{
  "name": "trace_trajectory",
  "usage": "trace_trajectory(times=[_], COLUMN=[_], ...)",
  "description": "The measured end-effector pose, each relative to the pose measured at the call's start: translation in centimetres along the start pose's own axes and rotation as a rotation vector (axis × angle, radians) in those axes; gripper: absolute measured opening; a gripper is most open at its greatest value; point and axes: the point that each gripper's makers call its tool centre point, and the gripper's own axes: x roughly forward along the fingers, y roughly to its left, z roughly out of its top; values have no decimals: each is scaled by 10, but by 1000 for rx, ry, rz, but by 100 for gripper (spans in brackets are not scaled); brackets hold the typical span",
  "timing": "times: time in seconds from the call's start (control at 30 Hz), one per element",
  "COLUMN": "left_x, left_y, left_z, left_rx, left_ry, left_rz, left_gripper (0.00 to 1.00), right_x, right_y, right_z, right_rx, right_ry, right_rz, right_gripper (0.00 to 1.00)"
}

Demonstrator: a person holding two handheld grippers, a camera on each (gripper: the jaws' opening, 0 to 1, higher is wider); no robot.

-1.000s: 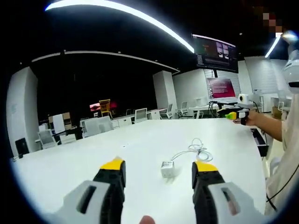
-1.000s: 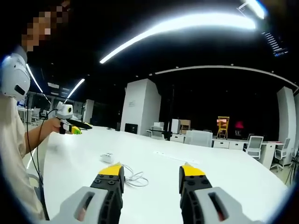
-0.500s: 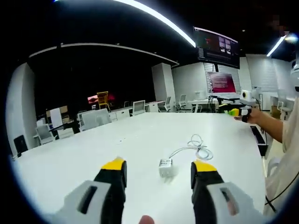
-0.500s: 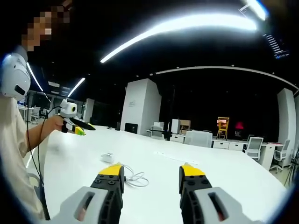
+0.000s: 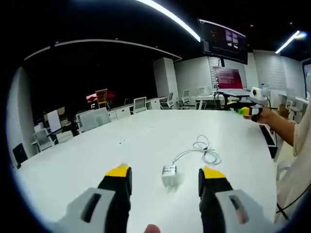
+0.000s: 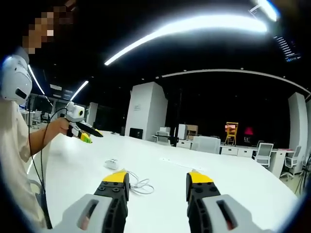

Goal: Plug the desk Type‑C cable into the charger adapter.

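The charger adapter sits upright on the white table, its cable trailing away to a coil. Left gripper and right gripper both gape wide, holding nothing.

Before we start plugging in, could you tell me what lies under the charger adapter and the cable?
The adapter and the coiled cable rest directly on the bare white table. Nothing shows beneath them, though the adapter's underside and the spot it covers are hidden.
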Motion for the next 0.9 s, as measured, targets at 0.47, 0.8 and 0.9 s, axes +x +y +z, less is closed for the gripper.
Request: trace_trajectory(times=[0.47,0.8,0.9], left_x=[15,28,32], left_y=[-4,-12,-11], left_z=[-4,-6,-9], left_rx=[16,31,38], left_ry=[66,96,116], left_rz=[-23,-46,-43], left_gripper=[55,55,55], right_x=[1,0,-1], right_y=[0,2,2], right_z=[0,-1,-1], right_rx=[-5,-10,-12], right_ry=[2,5,5], right_rz=[3,9,9], right_gripper=[48,48,48])
